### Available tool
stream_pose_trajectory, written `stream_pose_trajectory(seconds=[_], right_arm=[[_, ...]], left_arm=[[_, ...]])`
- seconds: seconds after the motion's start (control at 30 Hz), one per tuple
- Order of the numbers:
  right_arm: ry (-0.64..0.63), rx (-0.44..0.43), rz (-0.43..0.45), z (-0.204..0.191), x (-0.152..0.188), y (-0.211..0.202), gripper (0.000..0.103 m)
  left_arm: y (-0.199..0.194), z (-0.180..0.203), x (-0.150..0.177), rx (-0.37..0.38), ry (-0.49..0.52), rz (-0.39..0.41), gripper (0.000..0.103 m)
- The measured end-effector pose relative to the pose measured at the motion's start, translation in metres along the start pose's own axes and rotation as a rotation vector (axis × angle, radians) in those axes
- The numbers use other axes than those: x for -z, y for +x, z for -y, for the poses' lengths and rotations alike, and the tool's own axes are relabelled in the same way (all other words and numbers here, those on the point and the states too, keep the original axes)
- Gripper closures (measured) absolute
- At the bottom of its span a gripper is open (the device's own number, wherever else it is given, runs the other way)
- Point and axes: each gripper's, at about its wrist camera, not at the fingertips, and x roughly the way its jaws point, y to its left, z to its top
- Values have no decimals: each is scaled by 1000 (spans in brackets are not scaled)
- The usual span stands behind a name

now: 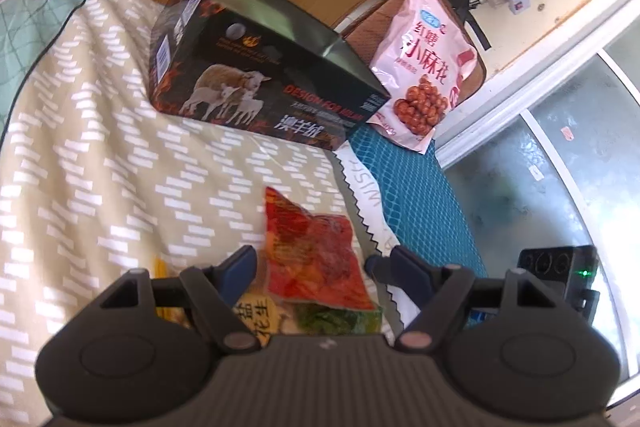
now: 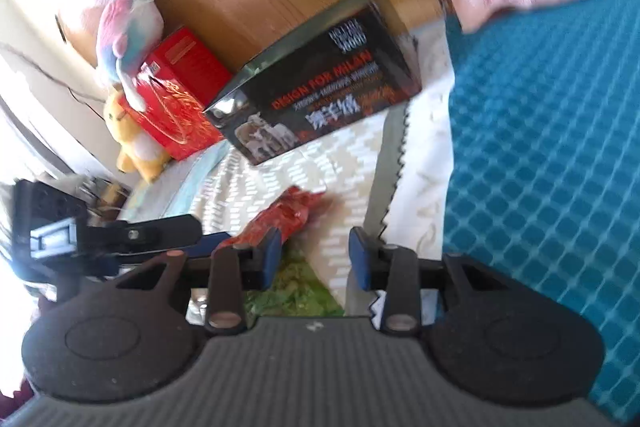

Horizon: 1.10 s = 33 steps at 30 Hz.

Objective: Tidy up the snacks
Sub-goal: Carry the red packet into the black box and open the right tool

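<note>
The left tool [image 1: 316,261] is spread wide around the red snack packet [image 1: 316,247], which lies on the bed in front of the black sheep-printed box [image 1: 256,67]. The right tool [image 2: 314,251] is held open beside the packet, gripping nothing.

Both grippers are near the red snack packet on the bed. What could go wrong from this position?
1. The left gripper is open around the red snack packet, which lies on other packets; closing may pinch the green packet too.
2. The right gripper, also open, is close to the same packet; the two tools might collide.
3. The black box has an open top, but its raised walls could catch a dangling packet.
</note>
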Motion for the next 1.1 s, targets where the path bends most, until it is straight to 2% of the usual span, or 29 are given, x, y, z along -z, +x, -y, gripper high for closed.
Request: stream_pose_trajectory(seconds=[0.13,0.17,0.2,0.3,0.47,0.57,0.67,0.8,0.87,0.9,0.93,1.0,1.03,1.1], right_arm=[[48,-55,-17,0,1,6,64],[50,-62,-23,-2,1,11,73],[51,-65,-33,-4,0,15,85],[42,-71,-37,-15,0,27,91],[14,-124,14,-33,-12,16,94],[-33,-131,69,-50,-29,9,94],[-92,-124,139,-66,-53,7,94],[-167,-73,218,-80,-90,23,94],[-175,-57,233,-80,-102,39,93],[-179,-33,235,-79,-108,48,89],[-192,-1,234,-79,-111,57,87],[-245,102,226,-81,-110,75,73],[-275,153,223,-82,-108,81,71],[-322,204,244,-82,-98,76,70]], left_arm=[[2,-6,0,10,-24,9,29],[2,-5,1,8,-21,13,30],[4,-4,2,9,-16,14,35],[3,-1,4,2,-14,28,35],[-9,2,-9,74,-50,61,37],[-19,14,-29,97,-19,114,37],[-26,32,-57,84,37,172,37],[-26,49,-95,14,123,258,35],[-18,48,-109,-19,123,282,32],[-12,46,-114,-38,119,292,30],[-5,43,-118,-65,117,298,28],[10,38,-120,-139,123,287,28],[13,37,-118,-166,127,275,28],[7,34,-107,-150,128,274,28]])
